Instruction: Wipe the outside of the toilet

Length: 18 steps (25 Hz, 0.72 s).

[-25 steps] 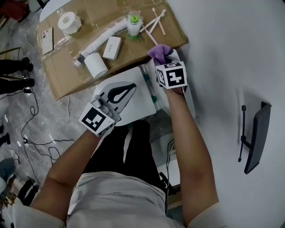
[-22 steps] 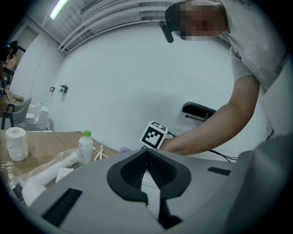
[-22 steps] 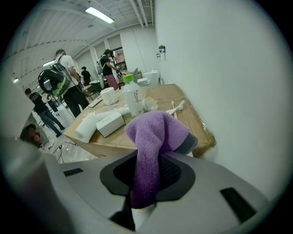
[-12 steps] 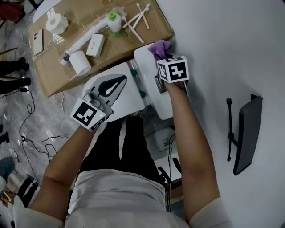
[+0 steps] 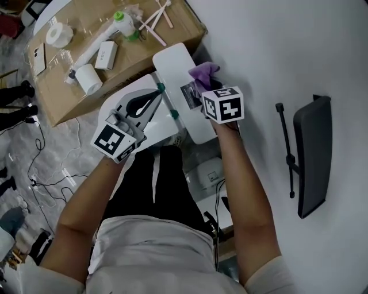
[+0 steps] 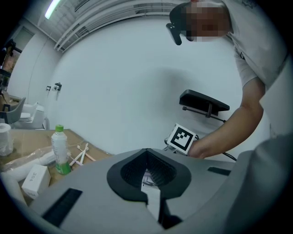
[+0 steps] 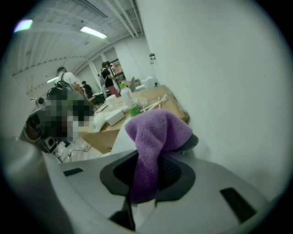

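The white toilet's tank lid (image 5: 171,72) runs away from me beside the wall, and its seat (image 5: 167,127) lies to the left of it. My right gripper (image 5: 202,81) is shut on a purple cloth (image 5: 202,72), which rests at the lid's wall-side edge. In the right gripper view the cloth (image 7: 153,137) bulges up out of the right gripper (image 7: 145,176). My left gripper (image 5: 147,104) hovers over the seat, shut with nothing in it. The left gripper (image 6: 149,178) looks across the lid toward the other gripper's marker cube (image 6: 182,138).
A cardboard sheet (image 5: 54,95) on the floor beyond the toilet carries two paper rolls (image 5: 87,78), a green-capped bottle (image 5: 122,23), a small box (image 5: 104,54) and brushes (image 5: 155,17). A black fixture (image 5: 310,155) hangs on the white wall at right. Cables (image 5: 40,166) trail at left.
The right gripper has slid the cloth from the lid's far end back along its wall-side edge. The left gripper stays over the seat. The head view has swung left.
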### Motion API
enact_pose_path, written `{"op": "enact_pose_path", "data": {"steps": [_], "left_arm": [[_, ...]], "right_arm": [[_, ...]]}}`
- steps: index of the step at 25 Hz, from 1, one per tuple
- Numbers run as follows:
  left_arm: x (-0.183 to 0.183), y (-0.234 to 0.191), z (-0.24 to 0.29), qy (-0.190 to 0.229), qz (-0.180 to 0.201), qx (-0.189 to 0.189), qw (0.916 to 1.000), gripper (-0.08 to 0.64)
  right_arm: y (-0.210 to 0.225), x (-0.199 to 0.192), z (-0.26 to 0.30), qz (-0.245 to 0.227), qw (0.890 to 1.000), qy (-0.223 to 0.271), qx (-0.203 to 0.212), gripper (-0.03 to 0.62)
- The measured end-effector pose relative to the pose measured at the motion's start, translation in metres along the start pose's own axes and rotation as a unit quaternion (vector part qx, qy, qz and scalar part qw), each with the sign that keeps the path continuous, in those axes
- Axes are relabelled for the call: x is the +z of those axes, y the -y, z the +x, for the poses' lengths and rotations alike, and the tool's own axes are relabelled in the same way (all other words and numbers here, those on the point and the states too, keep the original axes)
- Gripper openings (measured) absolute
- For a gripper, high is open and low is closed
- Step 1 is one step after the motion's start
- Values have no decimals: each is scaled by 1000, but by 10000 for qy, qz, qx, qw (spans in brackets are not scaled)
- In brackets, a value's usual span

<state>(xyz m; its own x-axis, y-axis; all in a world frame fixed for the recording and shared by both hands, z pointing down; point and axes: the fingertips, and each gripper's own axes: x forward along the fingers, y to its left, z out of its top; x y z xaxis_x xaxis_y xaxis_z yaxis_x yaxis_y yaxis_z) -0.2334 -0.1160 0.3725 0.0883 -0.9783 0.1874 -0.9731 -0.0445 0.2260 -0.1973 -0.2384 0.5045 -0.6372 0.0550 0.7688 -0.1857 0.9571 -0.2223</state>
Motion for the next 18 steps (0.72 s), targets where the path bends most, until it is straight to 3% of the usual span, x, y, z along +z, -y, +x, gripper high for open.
{"op": "enact_pose_path", "data": {"steps": [5,8,18], "left_arm": [[-7,15,9,-43,4,-54,10000,6],[-8,23,11,-69,-3,-92,9999,6],[-17,36,27,-156,-140,-133,9997,6]], "right_arm": [[3,-7,-8,195,9996,200,110,87],[4,-20,-17,81,9999,100,66,86],[-17,-105,-74,-56,9996,-225,130,86]]}}
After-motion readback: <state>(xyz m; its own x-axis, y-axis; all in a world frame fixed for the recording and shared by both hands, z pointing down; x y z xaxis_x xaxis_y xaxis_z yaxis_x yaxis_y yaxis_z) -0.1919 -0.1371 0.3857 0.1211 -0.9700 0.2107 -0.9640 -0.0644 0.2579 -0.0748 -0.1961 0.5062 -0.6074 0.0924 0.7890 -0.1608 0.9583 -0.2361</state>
